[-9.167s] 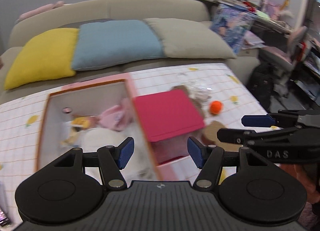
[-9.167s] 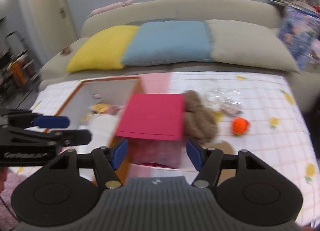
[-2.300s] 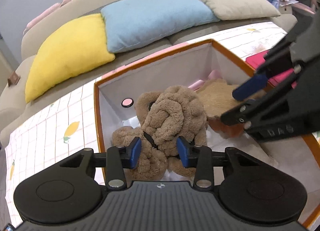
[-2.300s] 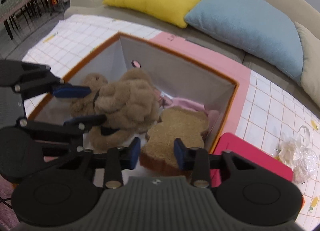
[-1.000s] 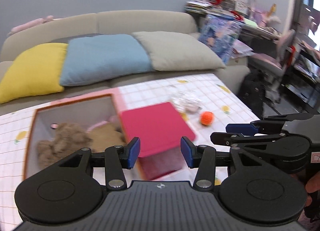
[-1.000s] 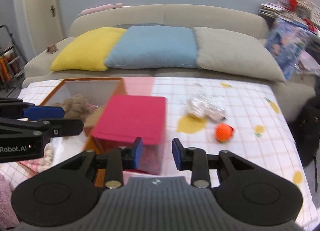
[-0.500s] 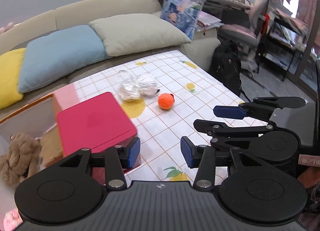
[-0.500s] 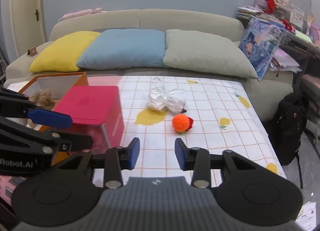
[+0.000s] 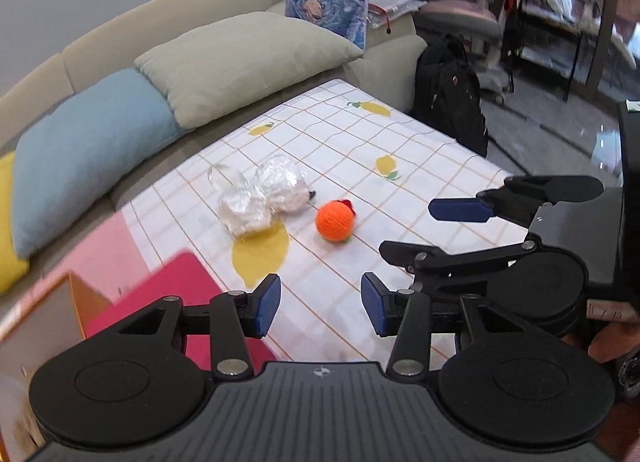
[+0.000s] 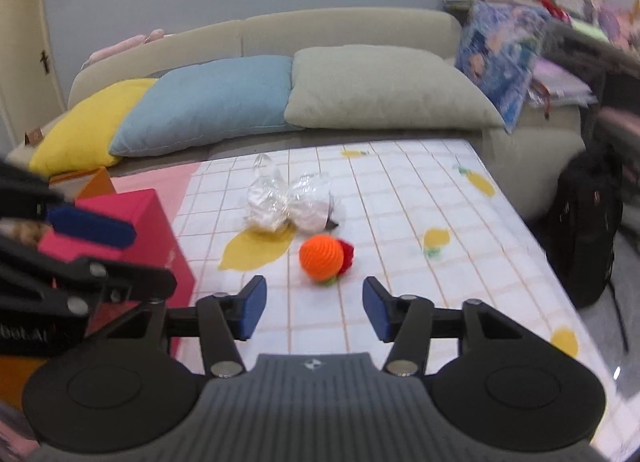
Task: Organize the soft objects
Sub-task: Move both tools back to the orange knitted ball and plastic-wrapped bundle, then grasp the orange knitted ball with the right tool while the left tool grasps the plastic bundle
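Note:
An orange knitted ball (image 9: 335, 221) with a red bit lies on the checked tablecloth, also in the right wrist view (image 10: 322, 257). A crumpled clear plastic bag (image 9: 262, 193) lies just behind it, seen too in the right wrist view (image 10: 290, 203). My left gripper (image 9: 320, 304) is open and empty, above the cloth short of the ball. My right gripper (image 10: 314, 312) is open and empty, just in front of the ball; it also shows in the left wrist view (image 9: 432, 232). The orange-rimmed box (image 9: 78, 298) and its pink lid (image 10: 132, 217) stand at the left.
A beige sofa (image 10: 340, 33) with yellow, blue and grey cushions runs behind the table. A black backpack (image 10: 586, 221) stands on the floor by the table's right edge. Cluttered shelves and a chair (image 9: 460, 17) stand at the far right.
Both grippers have swung right, away from the box, and moved closer to the orange ball. The right gripper's jaws have opened wider. The plush toys lie in the box since earlier.

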The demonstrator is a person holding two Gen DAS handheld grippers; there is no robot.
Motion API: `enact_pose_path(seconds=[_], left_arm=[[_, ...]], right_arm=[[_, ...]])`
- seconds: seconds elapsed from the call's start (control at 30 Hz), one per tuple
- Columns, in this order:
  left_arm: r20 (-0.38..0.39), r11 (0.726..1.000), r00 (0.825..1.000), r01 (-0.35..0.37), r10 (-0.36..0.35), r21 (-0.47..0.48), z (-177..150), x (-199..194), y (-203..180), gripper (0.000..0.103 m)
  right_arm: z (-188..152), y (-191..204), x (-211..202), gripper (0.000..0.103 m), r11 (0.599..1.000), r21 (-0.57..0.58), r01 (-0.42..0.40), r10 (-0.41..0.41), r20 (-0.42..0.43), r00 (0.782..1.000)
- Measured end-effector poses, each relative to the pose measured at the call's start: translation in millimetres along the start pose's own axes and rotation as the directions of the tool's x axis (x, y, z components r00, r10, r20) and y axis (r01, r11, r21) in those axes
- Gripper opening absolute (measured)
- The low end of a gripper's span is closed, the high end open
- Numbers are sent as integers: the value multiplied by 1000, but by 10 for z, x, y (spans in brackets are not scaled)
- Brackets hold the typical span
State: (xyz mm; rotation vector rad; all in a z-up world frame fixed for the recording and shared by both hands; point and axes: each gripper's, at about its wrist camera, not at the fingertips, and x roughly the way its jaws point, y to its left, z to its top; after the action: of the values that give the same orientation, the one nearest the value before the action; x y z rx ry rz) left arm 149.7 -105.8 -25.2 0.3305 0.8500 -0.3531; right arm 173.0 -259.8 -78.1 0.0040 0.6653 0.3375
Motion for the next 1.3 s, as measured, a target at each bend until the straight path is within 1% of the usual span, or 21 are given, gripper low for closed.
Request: enact_pose_path(seconds=[0.13, 0.27, 0.37, 0.4, 0.43, 0.47, 0.53, 0.6, 0.67, 0.7, 0.73, 0.83, 0.87, 1.0, 1.03, 1.1, 1.13, 1.17, 1.23, 1.27, 1.3], left_arm=[[-29, 997, 999, -35, 37, 67, 149, 255, 91, 54], [-37, 991, 998, -41, 46, 124, 242, 453, 176, 55], [-55, 981, 997, -44, 55, 191, 302, 612, 217, 57], [-61, 975, 996, -48, 62, 216, 324, 667, 229, 58], [-67, 969, 995, -54, 72, 242, 348, 723, 235, 58], [-73, 962, 994, -58, 80, 268, 375, 777, 239, 58], [-74, 947, 993, -62, 90, 316, 430, 873, 237, 59], [-73, 927, 992, -69, 103, 368, 484, 971, 214, 64], [-68, 902, 991, -79, 118, 425, 521, 1056, 188, 66], [-64, 888, 990, -83, 125, 452, 532, 1098, 175, 69], [-63, 874, 990, -84, 130, 479, 543, 1150, 163, 70], [-80, 837, 987, -72, 136, 543, 561, 1319, 146, 71], [-80, 824, 987, -72, 141, 562, 555, 1370, 144, 73], [-63, 753, 982, -96, 180, 651, 485, 1598, 114, 75], [-65, 740, 980, -100, 190, 665, 466, 1656, 112, 75], [-79, 722, 974, -102, 212, 684, 451, 1757, 111, 74], [-66, 709, 973, -113, 221, 696, 459, 1777, 105, 74], [-55, 704, 974, -118, 218, 700, 476, 1783, 100, 75], [-103, 704, 968, -90, 227, 705, 516, 1861, 94, 77], [-107, 695, 967, -86, 230, 713, 525, 1879, 87, 78], [-109, 682, 965, -86, 238, 726, 531, 1910, 78, 80]], right_arm=[[88, 13, 314, 56, 998, -64, 0, 1, 10, 1000], [128, 54, 650, 56, 986, -162, 25, -21, 29, 999], [139, 54, 873, 55, 984, -177, 15, -11, 24, 1000], [137, 58, 938, 53, 984, -175, 18, -16, 18, 1000], [136, 62, 992, 46, 985, -172, 19, -18, 9, 1000], [133, 64, 1029, 43, 985, -173, 22, -22, 2, 1000], [127, 61, 1071, 43, 984, -177, 21, -24, -13, 1000], [107, 35, 1107, 43, 986, -166, 7, -12, -28, 1000], [91, 6, 1155, 44, 987, -160, -1, -7, -51, 999], [86, -6, 1166, 41, 987, -160, 2, -10, -51, 999], [92, -20, 1170, 41, 987, -159, 2, -10, -50, 999], [138, -100, 1176, 40, 994, -111, -12, 6, -56, 998], [151, -131, 1188, 40, 996, -94, -8, 2, -62, 998], [181, -237, 1211, 41, 999, -33, -21, 19, -76, 997], [181, -249, 1217, 41, 999, -28, -24, 22, -77, 997], [182, -251, 1220, 41, 999, -23, -28, 26, -79, 996], [183, -250, 1222, 41, 999, -22, -29, 27, -80, 996], [185, -251, 1223, 41, 999, -21, -29, 28, -80, 996], [186, -254, 1229, 41, 999, -20, -31, 29, -81, 996], [189, -258, 1233, 41, 999, -19, -31, 30, -82, 996], [190, -263, 1235, 41, 999, -15, -33, 31, -83, 996]])
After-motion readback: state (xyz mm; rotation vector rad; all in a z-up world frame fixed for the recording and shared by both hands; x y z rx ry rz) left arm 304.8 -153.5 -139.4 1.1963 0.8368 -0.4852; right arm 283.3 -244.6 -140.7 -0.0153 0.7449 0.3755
